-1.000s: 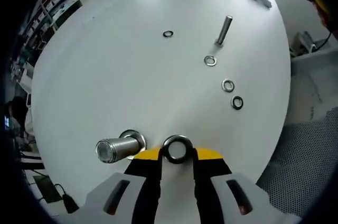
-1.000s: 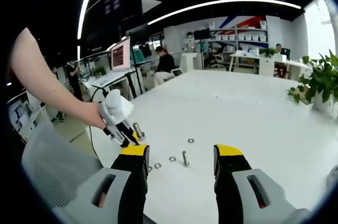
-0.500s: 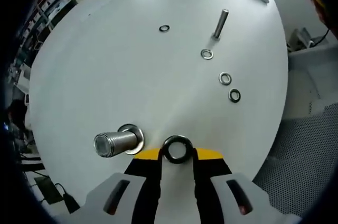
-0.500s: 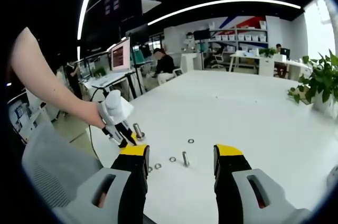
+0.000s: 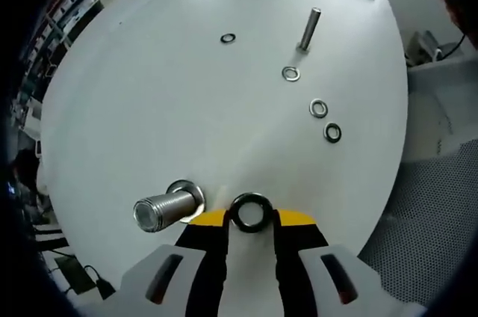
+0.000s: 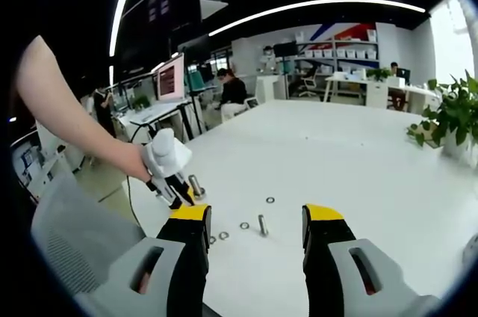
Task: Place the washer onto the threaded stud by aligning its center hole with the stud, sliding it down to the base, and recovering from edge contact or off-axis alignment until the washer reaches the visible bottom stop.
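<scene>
White round table (image 5: 149,100) held two studs. Left gripper (image 5: 250,221) pinched a washer (image 5: 250,212) beside the near threaded stud (image 5: 166,207). Right gripper (image 6: 255,229) jaws stood wide, empty.

A broad white table (image 6: 358,160) runs back into an open office. The ceiling is dark, crossed by long curved strips of white light (image 6: 314,7). A big dark screen (image 6: 160,22) hangs high on the left, with a lit monitor (image 6: 170,78) on a desk beneath it. At the far end stand shelves (image 6: 332,55) and white desks, with people seated there. A green potted plant (image 6: 452,119) stands at the right edge. A grey mesh chair back (image 5: 426,227) sits beside the table.
</scene>
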`<state>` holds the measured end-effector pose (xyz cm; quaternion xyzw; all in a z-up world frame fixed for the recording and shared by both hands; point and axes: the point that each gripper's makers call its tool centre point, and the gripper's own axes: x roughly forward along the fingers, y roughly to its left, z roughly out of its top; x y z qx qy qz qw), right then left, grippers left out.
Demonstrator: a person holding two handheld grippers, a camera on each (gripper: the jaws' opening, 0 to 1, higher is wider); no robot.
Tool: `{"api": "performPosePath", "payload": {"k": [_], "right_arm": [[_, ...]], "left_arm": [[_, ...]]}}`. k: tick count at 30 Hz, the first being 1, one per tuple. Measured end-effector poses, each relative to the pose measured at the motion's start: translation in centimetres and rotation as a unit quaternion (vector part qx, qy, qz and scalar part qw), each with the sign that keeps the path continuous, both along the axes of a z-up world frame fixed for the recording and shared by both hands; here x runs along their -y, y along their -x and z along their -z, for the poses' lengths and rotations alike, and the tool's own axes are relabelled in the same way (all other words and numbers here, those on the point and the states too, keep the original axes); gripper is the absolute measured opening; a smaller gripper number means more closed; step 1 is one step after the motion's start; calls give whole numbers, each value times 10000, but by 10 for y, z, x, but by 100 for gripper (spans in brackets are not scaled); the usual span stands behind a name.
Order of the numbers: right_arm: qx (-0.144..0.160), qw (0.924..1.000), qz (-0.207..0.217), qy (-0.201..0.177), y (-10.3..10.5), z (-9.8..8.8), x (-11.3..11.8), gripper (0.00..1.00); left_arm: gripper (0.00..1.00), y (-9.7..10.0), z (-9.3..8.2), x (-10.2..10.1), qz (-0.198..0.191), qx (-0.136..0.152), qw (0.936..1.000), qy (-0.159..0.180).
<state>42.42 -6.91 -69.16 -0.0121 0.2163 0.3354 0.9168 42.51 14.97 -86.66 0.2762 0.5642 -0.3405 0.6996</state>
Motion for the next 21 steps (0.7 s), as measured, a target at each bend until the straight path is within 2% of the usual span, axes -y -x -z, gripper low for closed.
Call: {"api": "performPosePath", "payload": {"k": [3,10,12,17,21], "right_arm": [[4,10000,-22,9,0,0,-1,51],[-10,10000,27,-23,-1,0,1,51],[-29,10000,32,-53,-1,0,1,51],[-53,9998,93,-139,-2,-1,3,51],[-70,9998,102,-135,-2,0,4,51]], "left_arm": [[22,1,1,0,262,-54,9995,-171],[22,-1,2,0,154,-261,9991,-313],[21,0,2,1,178,-222,9988,-404],[20,0,0,-2,61,-153,9996,-222],[19,0,1,0,-5,-204,9995,-260]]}}
